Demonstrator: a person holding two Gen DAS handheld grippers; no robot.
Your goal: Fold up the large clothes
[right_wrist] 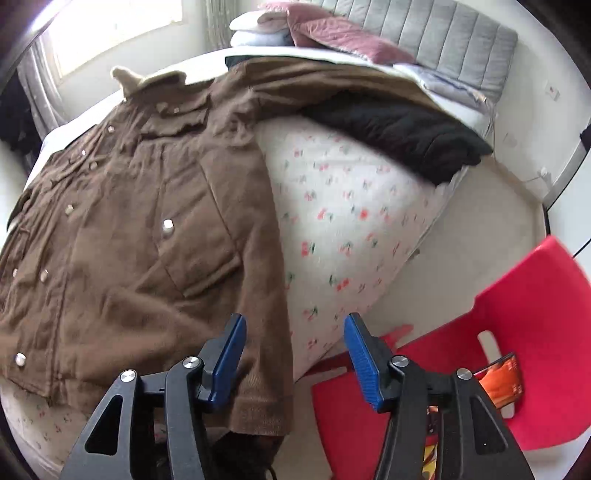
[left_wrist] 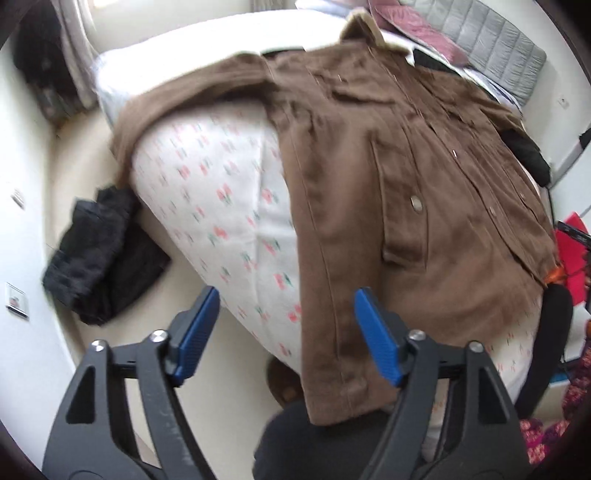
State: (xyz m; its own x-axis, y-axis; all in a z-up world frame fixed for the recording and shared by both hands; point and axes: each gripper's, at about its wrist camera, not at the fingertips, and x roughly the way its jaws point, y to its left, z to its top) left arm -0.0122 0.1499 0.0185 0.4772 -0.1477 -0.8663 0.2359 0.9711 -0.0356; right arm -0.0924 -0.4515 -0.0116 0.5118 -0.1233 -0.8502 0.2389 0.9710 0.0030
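Brown jacket (left_wrist: 388, 177) lies spread front-up on the floral-sheeted bed (left_wrist: 221, 206), hem at the near edge, both sleeves out sideways. Left gripper (left_wrist: 286, 332) hangs above the hem corner, jaws spread, nothing between them. Right gripper (right_wrist: 293, 360) likewise, spread and empty, over the opposite hem corner. Recommended: pinch each sleeve near its cuff and fold inward across the jacket's front, keeping the body flat.

I see a plain brown jacket (left_wrist: 369, 155) with silver snaps and a cream collar on a white bedsheet (left_wrist: 221, 192) printed with small red-and-green flowers. Beside the jacket, black clothing (right_wrist: 406, 133); beyond it, a grey headboard (right_wrist: 443, 40) and dusty-pink quilt (right_wrist: 332, 33). My blue-padded black right gripper (right_wrist: 293, 354) overlooks a red chair (right_wrist: 517, 350).
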